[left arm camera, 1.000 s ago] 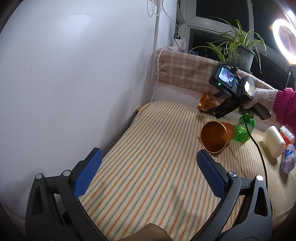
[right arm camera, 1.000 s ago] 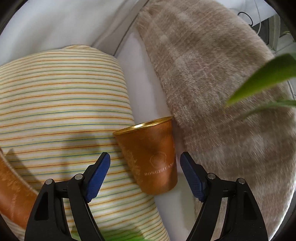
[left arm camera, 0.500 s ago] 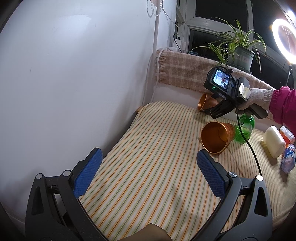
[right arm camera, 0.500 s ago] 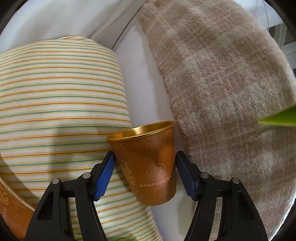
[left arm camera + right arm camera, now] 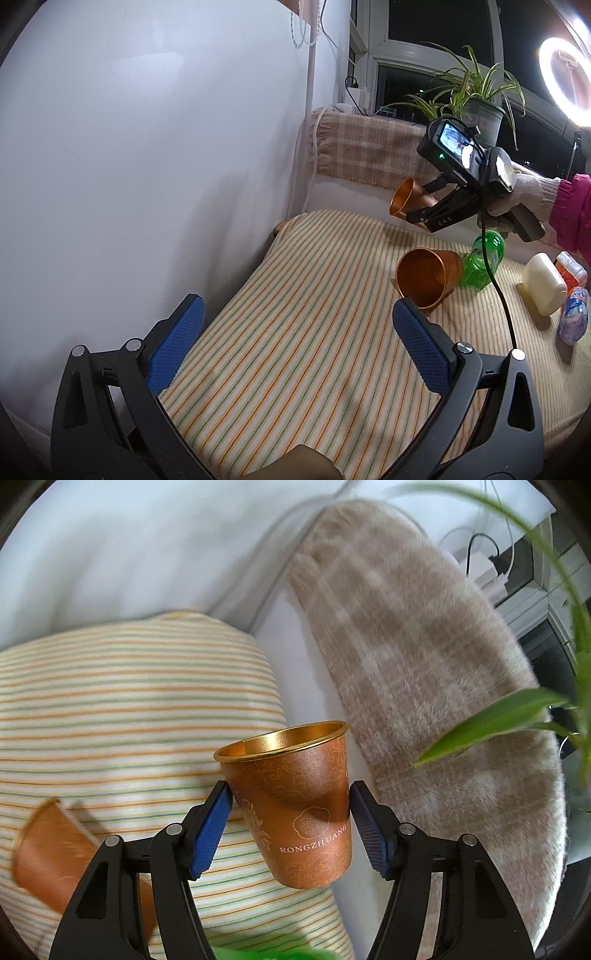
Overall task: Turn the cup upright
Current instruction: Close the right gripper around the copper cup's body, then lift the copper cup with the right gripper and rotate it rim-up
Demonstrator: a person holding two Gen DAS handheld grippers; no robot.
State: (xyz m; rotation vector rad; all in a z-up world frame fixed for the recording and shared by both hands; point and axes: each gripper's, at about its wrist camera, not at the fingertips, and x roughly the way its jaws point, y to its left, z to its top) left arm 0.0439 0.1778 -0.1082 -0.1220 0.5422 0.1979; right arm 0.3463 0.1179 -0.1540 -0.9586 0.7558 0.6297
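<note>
My right gripper (image 5: 291, 825) is shut on a small copper cup (image 5: 295, 805), its blue pads pressed on both sides. The cup is lifted off the striped cloth, mouth pointing away from the camera. In the left wrist view the same cup (image 5: 410, 197) hangs in the right gripper (image 5: 430, 203) above the far edge of the table, mouth to the left. A larger copper cup (image 5: 428, 277) lies on its side on the cloth, mouth toward the left camera; it also shows in the right wrist view (image 5: 55, 853). My left gripper (image 5: 295, 343) is open and empty, low over the near cloth.
The striped tablecloth (image 5: 295, 332) covers the table beside a white wall (image 5: 147, 147). A green bottle (image 5: 482, 258), a white bottle (image 5: 545, 282) and small packets (image 5: 572, 314) sit at the right. A plaid blanket (image 5: 424, 683) and a potted plant (image 5: 476, 99) line the windowsill.
My right gripper closed on the small cup, then lifted it off the cloth and tilted it. The left gripper has not moved.
</note>
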